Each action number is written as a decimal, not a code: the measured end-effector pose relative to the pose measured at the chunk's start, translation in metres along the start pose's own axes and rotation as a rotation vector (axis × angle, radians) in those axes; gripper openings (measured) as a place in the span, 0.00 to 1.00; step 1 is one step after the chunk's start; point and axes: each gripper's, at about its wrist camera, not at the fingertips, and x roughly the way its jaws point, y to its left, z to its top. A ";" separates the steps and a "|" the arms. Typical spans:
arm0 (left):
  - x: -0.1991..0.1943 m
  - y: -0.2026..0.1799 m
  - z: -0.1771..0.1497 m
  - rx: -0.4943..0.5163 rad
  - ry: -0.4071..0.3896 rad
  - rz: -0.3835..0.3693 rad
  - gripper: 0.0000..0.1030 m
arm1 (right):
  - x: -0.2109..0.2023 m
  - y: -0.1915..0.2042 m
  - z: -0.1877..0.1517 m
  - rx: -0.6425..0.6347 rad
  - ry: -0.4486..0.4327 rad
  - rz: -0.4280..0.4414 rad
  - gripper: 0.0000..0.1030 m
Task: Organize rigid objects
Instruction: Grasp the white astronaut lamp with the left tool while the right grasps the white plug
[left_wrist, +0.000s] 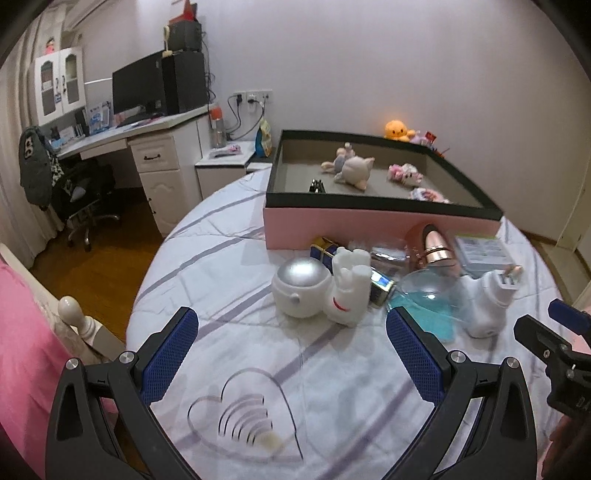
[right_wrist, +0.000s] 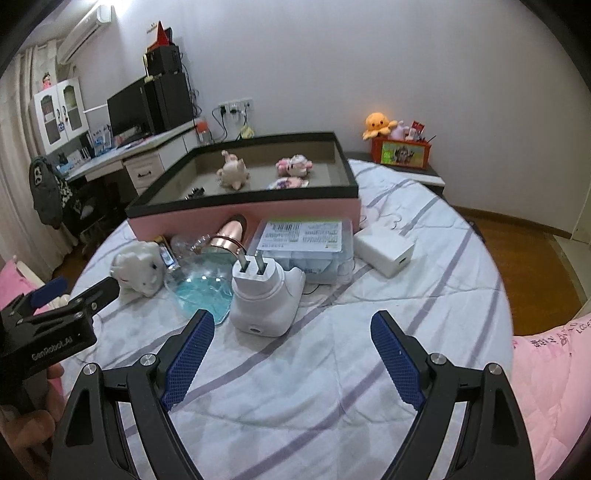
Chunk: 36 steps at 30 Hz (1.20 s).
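Note:
A pink box with a black rim stands on the bed and holds soft toys. In front of it lie a white astronaut figure with a silver helmet, a blue perfume bottle with a rose-gold cap, a white plug device, a clear plastic case and a white charger block. My left gripper is open and empty, just short of the astronaut. My right gripper is open and empty, just short of the plug device.
The objects lie on a white striped bedsheet. A desk with a monitor and a chair stand at the far left. A red box with an orange plush sits on a nightstand. A pink quilt lies at the right.

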 end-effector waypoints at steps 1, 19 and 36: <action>0.005 -0.001 0.001 0.008 0.008 0.005 1.00 | 0.004 0.000 0.000 0.000 0.007 0.000 0.86; 0.067 -0.005 0.022 0.027 0.172 -0.085 0.73 | 0.060 0.002 0.014 0.017 0.112 0.045 0.67; 0.016 0.016 0.003 -0.048 0.057 -0.125 0.68 | 0.014 -0.010 0.006 0.052 0.042 0.129 0.55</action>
